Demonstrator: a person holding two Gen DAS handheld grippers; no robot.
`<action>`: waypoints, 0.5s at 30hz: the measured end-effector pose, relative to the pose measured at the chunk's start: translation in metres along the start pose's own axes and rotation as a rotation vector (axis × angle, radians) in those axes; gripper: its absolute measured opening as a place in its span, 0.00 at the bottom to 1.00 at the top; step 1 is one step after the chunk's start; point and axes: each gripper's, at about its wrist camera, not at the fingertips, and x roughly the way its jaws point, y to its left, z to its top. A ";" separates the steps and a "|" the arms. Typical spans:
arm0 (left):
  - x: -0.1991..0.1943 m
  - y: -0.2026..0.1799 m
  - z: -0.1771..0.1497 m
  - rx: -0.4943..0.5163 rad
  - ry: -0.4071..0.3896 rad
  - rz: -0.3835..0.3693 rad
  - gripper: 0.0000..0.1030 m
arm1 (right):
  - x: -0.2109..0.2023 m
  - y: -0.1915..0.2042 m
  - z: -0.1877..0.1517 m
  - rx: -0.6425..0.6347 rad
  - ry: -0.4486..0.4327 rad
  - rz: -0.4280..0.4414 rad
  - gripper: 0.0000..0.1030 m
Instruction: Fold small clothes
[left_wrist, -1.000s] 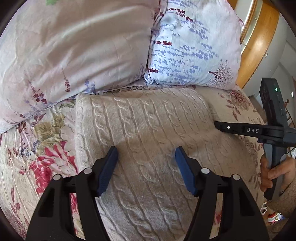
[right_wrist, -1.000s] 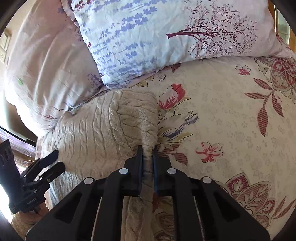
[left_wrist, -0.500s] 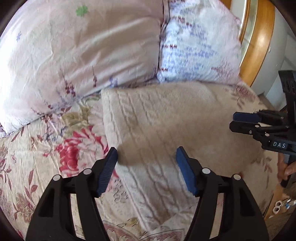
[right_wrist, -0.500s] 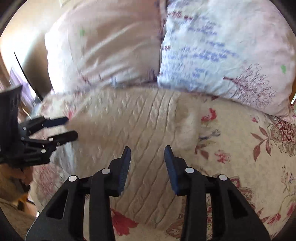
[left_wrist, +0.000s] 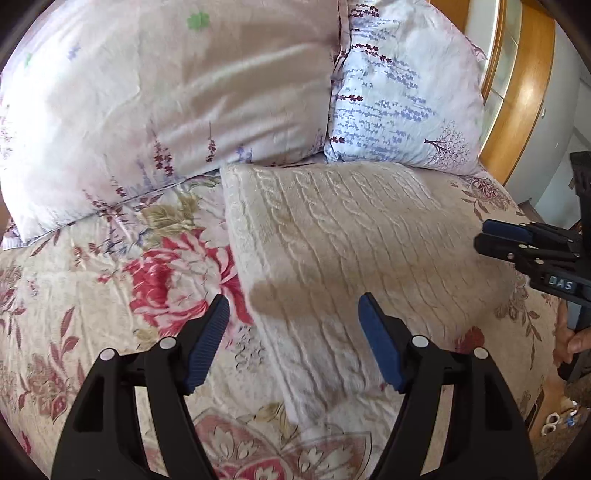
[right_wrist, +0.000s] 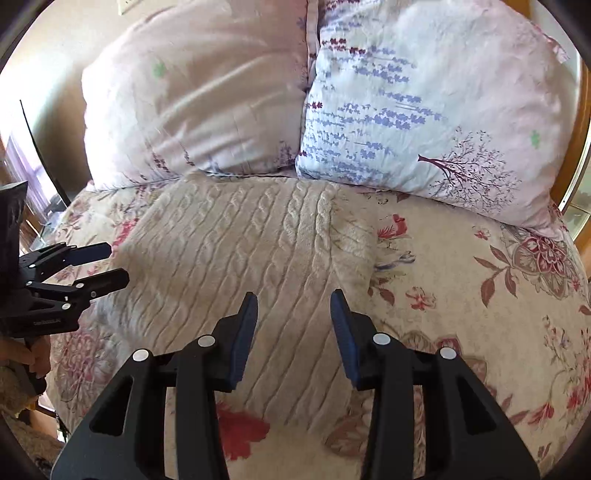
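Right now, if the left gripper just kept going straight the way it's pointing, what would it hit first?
Most likely the cream cable-knit sweater lying on the flowered bedspread. The left gripper, jaws opening and empty, is aimed near the sweater's left edge, so depth leaves some doubt whether the left finger meets bedspread instead.

The right gripper (right_wrist: 293, 306) sits at bottom centre, jaws opening with nothing between them, above a cream cable-knit sweater (right_wrist: 236, 258) spread on a floral bedspread (right_wrist: 480, 314). Two pillows (right_wrist: 424, 103) fill the top of the frame. At the left edge, the left gripper (right_wrist: 107, 264) points at the sweater's edge, jaws opening.
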 end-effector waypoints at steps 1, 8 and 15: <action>0.000 0.000 -0.004 0.001 0.010 0.010 0.70 | -0.004 0.002 -0.007 -0.008 -0.003 0.000 0.41; 0.019 0.004 -0.026 -0.017 0.096 0.050 0.71 | 0.016 0.008 -0.035 -0.045 0.099 -0.064 0.41; 0.010 0.003 -0.025 -0.068 0.075 0.055 0.74 | 0.005 0.009 -0.033 -0.007 0.064 -0.069 0.51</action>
